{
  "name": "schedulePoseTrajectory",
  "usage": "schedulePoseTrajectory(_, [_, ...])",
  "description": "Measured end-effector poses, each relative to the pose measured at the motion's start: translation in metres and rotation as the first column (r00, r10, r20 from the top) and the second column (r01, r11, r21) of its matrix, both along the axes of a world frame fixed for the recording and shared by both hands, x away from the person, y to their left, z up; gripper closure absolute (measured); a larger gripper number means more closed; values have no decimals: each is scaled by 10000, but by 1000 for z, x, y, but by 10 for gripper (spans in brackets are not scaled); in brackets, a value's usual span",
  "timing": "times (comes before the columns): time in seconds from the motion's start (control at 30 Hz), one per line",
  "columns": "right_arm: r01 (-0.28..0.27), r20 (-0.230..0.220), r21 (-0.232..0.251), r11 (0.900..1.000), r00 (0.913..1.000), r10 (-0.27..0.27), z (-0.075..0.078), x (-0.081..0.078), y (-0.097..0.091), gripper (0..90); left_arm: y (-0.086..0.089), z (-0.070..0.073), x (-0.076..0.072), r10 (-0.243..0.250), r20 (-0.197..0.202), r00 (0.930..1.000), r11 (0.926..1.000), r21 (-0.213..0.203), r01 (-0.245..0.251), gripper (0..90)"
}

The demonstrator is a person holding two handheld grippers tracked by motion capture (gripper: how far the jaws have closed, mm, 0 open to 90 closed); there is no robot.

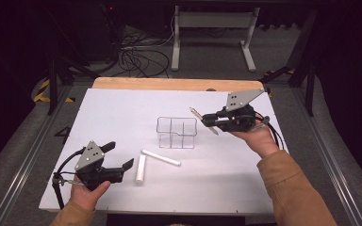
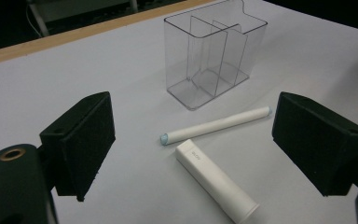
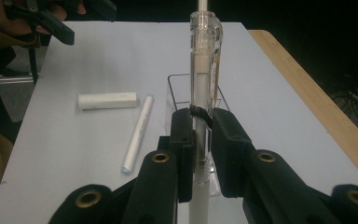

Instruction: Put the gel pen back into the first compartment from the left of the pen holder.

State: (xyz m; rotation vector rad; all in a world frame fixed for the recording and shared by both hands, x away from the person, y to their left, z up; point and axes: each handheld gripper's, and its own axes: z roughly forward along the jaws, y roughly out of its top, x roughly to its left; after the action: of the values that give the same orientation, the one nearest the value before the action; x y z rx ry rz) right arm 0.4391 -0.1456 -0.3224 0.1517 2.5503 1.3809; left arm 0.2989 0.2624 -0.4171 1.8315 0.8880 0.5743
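Clear-barrelled pen (image 3: 204, 70) sits clamped in your right gripper's (image 1: 213, 119) jaws; tip it upright over the transparent divided plastic holder (image 1: 176, 132) before lowering. Left gripper's (image 1: 120, 157) jaws stand apart.

White tabletop (image 1: 122, 113) w/ a wood strip (image 1: 169, 84) along its far edge. Beyond the far edge, grey floor (image 1: 207, 56): a tangle of black cables (image 1: 139, 59) off the far-left corner, and a white table frame (image 1: 212, 21) w/ two feet off the far-right. Metal rails (image 1: 28, 155) run along the left & right edges. Yellow/black tape (image 1: 41, 90) sits by the far-left corner, and a dark "4" mark (image 1: 63, 134) lies on the floor beside the left edge.
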Motion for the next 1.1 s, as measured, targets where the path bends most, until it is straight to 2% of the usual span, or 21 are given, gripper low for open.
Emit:
schedulePoseTrajectory(0.4, [285,132,442,9986,9995,-291,6,1,17,788,2,-1,0,20,-9,10000,10000,-13,-20,139])
schedulePoseTrajectory(0.5, [429,65,674,9968,9990,-434,5,4,22,788,2,-2,0,7,-48,10000,10000,-29,-7,139])
schedulePoseTrajectory(0.7, [513,-57,1152,9920,9987,-510,3,7,35,788,2,-2,0,22,-26,10000,10000,-25,-22,139])
schedulePoseTrajectory(1.1, [638,-163,1422,9878,9979,-621,-8,11,64,787,2,-2,1,26,-56,10000,10000,11,-26,139])
